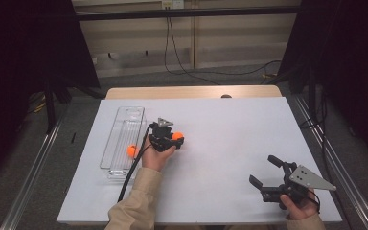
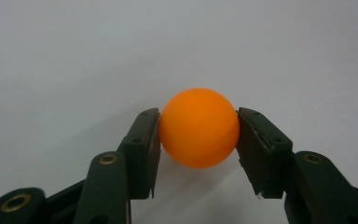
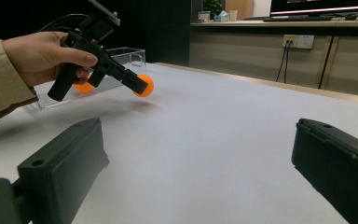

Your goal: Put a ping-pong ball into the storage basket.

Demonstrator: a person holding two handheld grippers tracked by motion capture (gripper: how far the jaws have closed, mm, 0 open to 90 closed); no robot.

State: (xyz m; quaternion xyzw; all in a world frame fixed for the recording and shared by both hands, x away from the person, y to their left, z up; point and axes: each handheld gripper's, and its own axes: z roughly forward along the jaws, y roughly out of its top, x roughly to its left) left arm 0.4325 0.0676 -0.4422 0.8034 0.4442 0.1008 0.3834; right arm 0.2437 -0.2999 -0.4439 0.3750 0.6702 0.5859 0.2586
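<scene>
An orange ball [image 2: 199,127] sits clamped between the two black jaws of my left gripper [image 1: 176,137], held just above the white table; the same ball [image 3: 144,85] appears in the right gripper view at the tip of that gripper. A second orange ball [image 1: 132,151] lies in the clear plastic tray [image 1: 124,128] left of my hand, and also appears as an orange ball [image 3: 82,87] behind the hand. My right gripper [image 1: 264,171] rests near the table's front right, jaws wide apart and holding nothing.
The white tabletop [image 1: 230,129] stretches between the two grippers. A wooden edge [image 1: 191,91] runs along the far side. Cables [image 1: 172,52] hang down the back wall beyond the table.
</scene>
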